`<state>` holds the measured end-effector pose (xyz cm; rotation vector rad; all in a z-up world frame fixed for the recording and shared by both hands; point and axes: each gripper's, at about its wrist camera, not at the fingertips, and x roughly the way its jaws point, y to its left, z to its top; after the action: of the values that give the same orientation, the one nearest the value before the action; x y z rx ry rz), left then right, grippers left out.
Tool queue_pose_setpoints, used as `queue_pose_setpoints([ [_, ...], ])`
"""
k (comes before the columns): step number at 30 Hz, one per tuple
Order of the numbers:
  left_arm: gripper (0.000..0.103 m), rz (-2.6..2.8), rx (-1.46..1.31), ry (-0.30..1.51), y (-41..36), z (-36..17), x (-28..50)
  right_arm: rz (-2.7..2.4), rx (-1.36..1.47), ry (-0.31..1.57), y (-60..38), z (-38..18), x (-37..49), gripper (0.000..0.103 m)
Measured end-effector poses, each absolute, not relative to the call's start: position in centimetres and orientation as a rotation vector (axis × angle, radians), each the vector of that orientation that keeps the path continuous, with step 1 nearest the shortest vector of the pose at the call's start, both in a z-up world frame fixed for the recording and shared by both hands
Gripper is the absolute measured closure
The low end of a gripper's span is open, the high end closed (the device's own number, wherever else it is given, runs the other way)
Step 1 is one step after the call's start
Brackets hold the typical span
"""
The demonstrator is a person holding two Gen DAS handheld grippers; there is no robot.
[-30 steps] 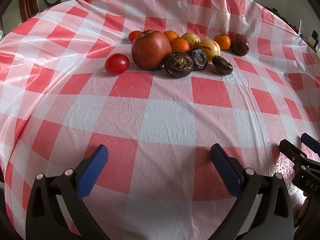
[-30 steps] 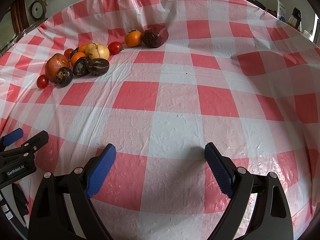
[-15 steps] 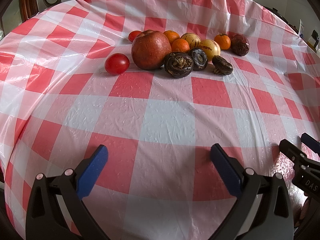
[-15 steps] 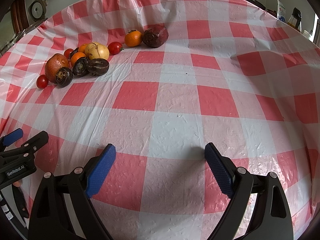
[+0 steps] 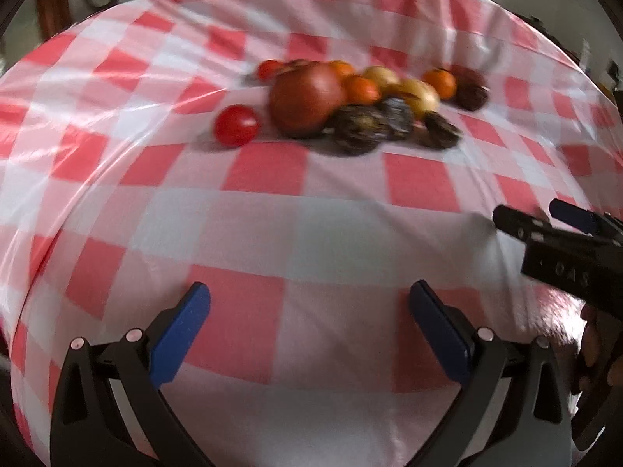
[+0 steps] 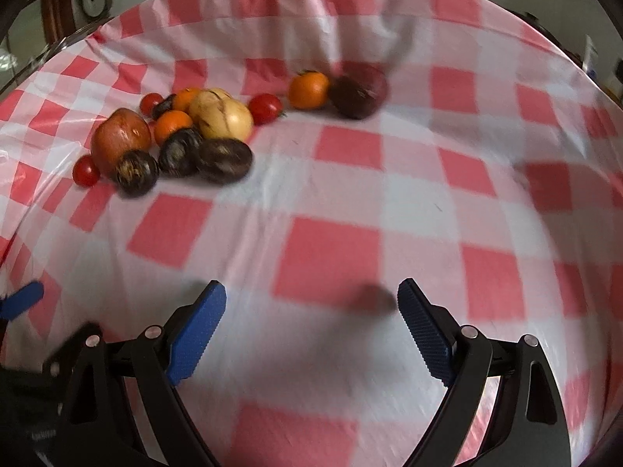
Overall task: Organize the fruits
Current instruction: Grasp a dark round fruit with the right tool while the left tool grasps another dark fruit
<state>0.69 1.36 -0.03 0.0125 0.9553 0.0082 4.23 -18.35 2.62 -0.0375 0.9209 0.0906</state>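
A cluster of fruit lies on the red-and-white checked tablecloth (image 5: 272,214). In the left wrist view it holds a big red apple (image 5: 307,99), a small red tomato (image 5: 236,125), oranges (image 5: 360,89), yellow fruits (image 5: 418,95) and several dark wrinkled fruits (image 5: 358,128). The right wrist view shows the same apple (image 6: 120,138), a yellow fruit (image 6: 222,116), an orange (image 6: 308,89) and a dark red fruit (image 6: 360,91). My left gripper (image 5: 309,319) is open and holds nothing, well short of the fruit. My right gripper (image 6: 311,319) is open too, over bare cloth.
The right gripper's black body (image 5: 564,249) enters the left wrist view from the right, with a hand (image 5: 592,350) below it. A blue pad of the left gripper (image 6: 21,299) shows at the right wrist view's left edge. A round clock (image 6: 93,0) hangs beyond the table.
Both grippers have moved forward towards the fruit, which now looks nearer and blurred. The right gripper reaches further into the left wrist view. Both stay open.
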Motion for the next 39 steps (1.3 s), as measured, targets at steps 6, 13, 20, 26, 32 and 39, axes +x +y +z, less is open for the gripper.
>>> queue_pose_setpoints([
  [6, 0.002, 0.073, -0.098, 0.943, 4.0, 0.4, 0.4, 0.181, -0.033, 0.898, -15.8, 3.0, 7.8, 0.024],
  [13, 0.003, 0.064, -0.160, 0.918, 4.9, 0.7, -0.1, 0.212, -0.028, 0.905, -14.4, 2.5, 10.7, 0.045],
  [20, 0.012, 0.066, -0.126, 0.909, 4.2, 0.7, 0.0, 0.251, 0.067, 0.870, -16.0, 2.9, 9.9, 0.064],
  [26, 0.013, -0.012, -0.127, 0.923, 3.3, 0.9, 1.8, 0.219, 0.229, 0.794, -20.1, 3.4, 5.1, 0.064],
  [32, 0.032, -0.010, -0.057, 0.922, -0.3, 0.7, 6.8, 0.174, 0.335, 0.769, -22.4, 3.3, 1.9, 0.064],
  [39, 0.044, 0.008, -0.017, 0.922, -2.3, 0.5, 10.7, 0.205, 0.335, 0.753, -21.0, 3.6, 0.7, 0.064],
])
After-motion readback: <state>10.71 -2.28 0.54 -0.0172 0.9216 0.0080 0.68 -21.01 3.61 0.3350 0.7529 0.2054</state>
